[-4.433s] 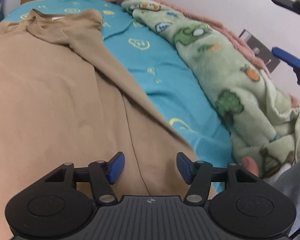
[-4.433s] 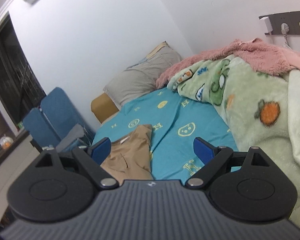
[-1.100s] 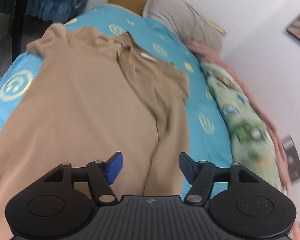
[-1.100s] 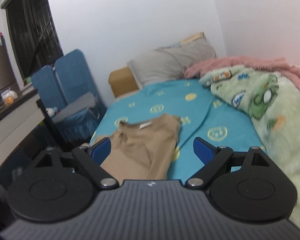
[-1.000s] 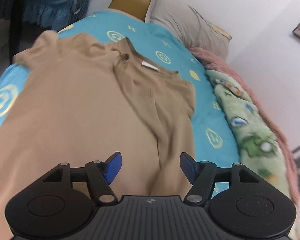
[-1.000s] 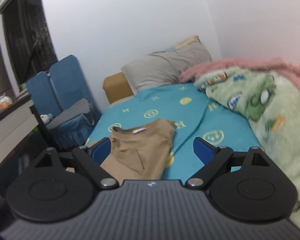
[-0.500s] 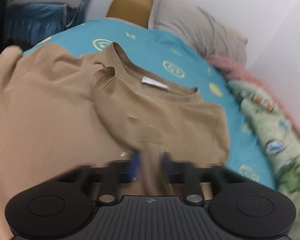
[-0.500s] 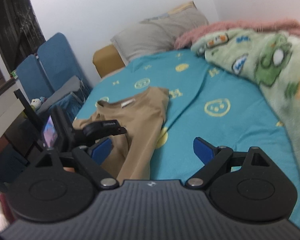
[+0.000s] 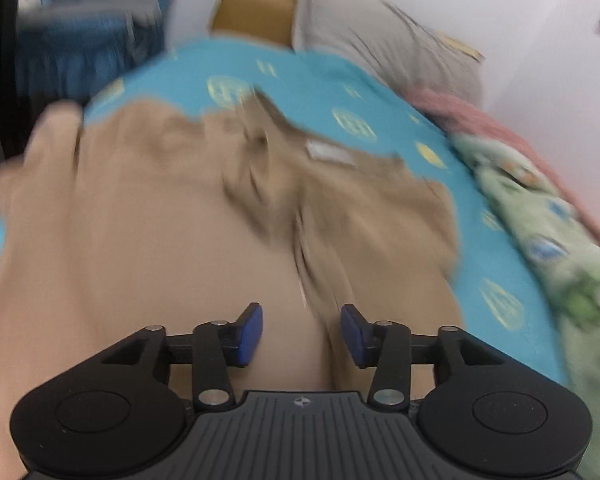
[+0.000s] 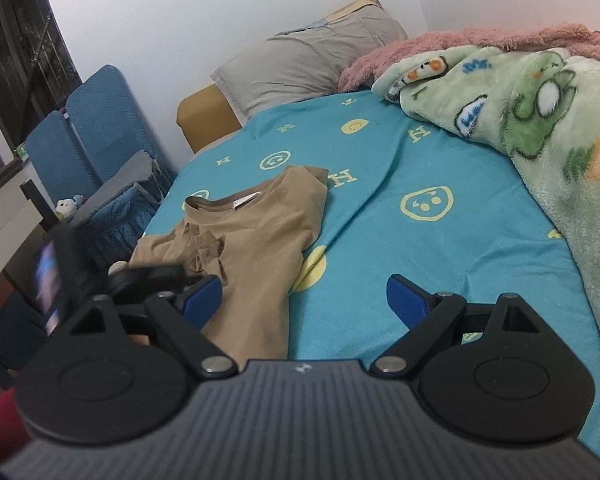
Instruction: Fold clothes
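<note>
Left side first: the left hand-held gripper (image 9: pixel 301 334) hangs low over the tan short-sleeved cotton T-shirt (image 9: pixel 188 216), which lies on the bed's turquoise sheet with yellow smiley prints (image 9: pixel 324 80). Its blue pads stand apart with nothing between them, so it is open. The left view is smeared, and we cannot read the creases finely. We can make out a bunched ridge of cloth running from the collar toward the pads, and a white neck label (image 9: pixel 329 153) near the collar.

We judge the step in hand to be taking hold of that raised fold near the shirt's middle. To do it well, we would straddle the ridge with both pads, go low enough to catch both layers, then close fully before lifting. A shallow pinch would likely take only the top layer and drag the shirt askew.

Moving right: the right hand-held gripper (image 10: pixel 302 298) hovers above the bed near the shirt's right edge, pads wide apart and empty. From this view the shirt's right sleeve already lies tucked inward. We would bring this one down to the hem-side edge, level with the left, so the fold stays straight.

Farther right, a pale green fleece blanket with cartoon prints (image 10: pixel 540 120) is heaped well apart from the shirt and leaves it room.
</note>
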Motion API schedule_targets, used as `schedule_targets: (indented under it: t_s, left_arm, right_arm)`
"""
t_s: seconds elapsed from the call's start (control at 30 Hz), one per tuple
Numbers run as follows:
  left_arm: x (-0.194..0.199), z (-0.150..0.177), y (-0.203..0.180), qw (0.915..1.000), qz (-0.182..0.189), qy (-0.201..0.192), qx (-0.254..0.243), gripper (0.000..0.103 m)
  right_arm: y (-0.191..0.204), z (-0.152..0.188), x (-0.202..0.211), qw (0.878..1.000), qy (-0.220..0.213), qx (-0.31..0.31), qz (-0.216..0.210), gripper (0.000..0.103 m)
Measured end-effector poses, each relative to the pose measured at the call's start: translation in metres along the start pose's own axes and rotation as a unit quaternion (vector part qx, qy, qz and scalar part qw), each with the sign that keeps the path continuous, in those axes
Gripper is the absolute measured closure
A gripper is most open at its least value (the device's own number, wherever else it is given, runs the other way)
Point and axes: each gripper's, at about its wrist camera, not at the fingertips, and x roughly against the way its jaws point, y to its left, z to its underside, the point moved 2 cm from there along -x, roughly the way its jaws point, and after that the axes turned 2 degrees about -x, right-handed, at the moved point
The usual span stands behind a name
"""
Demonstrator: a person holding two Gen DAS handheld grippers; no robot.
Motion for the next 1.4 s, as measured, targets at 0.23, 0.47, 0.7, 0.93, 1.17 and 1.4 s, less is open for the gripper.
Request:
schedule_targets:
  t_s: [0.23,0.47,0.7,0.93,1.17,1.4]
  left_arm:
    - [0.113,0.102,-0.006,0.9934,0.052,0.102,0.006,0.038]
    - [0.149,0.169,-0.005,0.9850,0.059,0.159,0.032,0.033]
    - [0.166,0.184,-0.029,0.9795,0.072,0.188,-0.001,0.099]
    - [0.189,0.203,-0.046,0.9858,0.038,0.156,-0.050,0.092]
    - [0.231,0.160,-0.060,0.9942,0.012,0.031,-0.102,0.025]
    - [0.242,0.100,-0.077,0.9805,-0.027,-0.091,-0.172,0.000]
  right_arm:
    - [0.005,-0.006,0.019,1.000,-0.013,-0.001,-0.020,0.012]
    - [0.020,0.006,0.054,0.997,0.015,-0.008,-0.069,0.012]
    - [0.036,0.029,0.091,0.996,0.020,0.032,-0.083,0.012]
    - [0.036,0.027,0.097,0.997,0.006,0.043,-0.065,0.012]
    - [0.044,0.024,0.111,0.996,-0.031,0.069,-0.055,0.012]
    - [0.072,0.007,0.099,0.991,-0.039,0.113,-0.060,0.012]
